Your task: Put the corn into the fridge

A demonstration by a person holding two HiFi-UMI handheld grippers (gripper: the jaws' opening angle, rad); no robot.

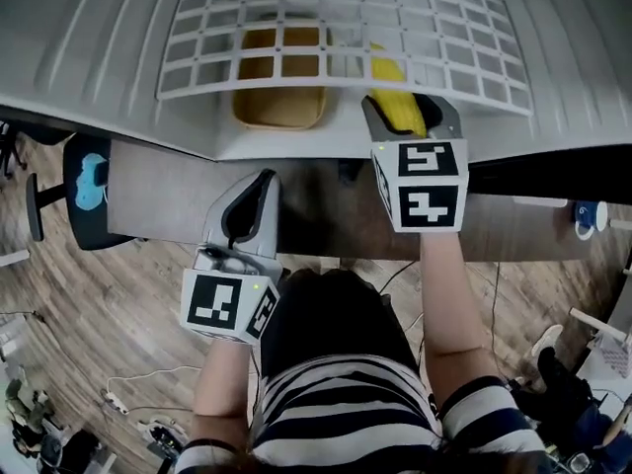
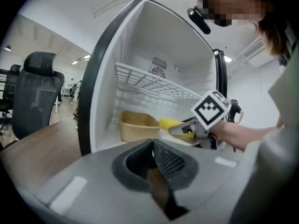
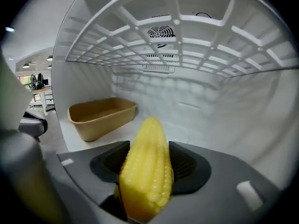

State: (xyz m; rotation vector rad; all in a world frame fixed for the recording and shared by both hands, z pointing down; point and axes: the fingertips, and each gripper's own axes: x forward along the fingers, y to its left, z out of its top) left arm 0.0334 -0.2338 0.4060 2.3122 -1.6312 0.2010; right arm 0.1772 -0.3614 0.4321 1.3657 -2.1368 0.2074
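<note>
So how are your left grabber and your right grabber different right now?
The right gripper is clamped on a yellow corn; the left gripper is shut on nothing. The right gripper reaches inside the fridge, under the wire shelf; the left gripper sits outside, in front of it. Both are grey and the same shape.

This is probably an open office: a black office chair [image 2: 36, 90], long ceiling lights [image 2: 80, 59] and, far behind, what seem to be desks [image 3: 41, 93].
</note>
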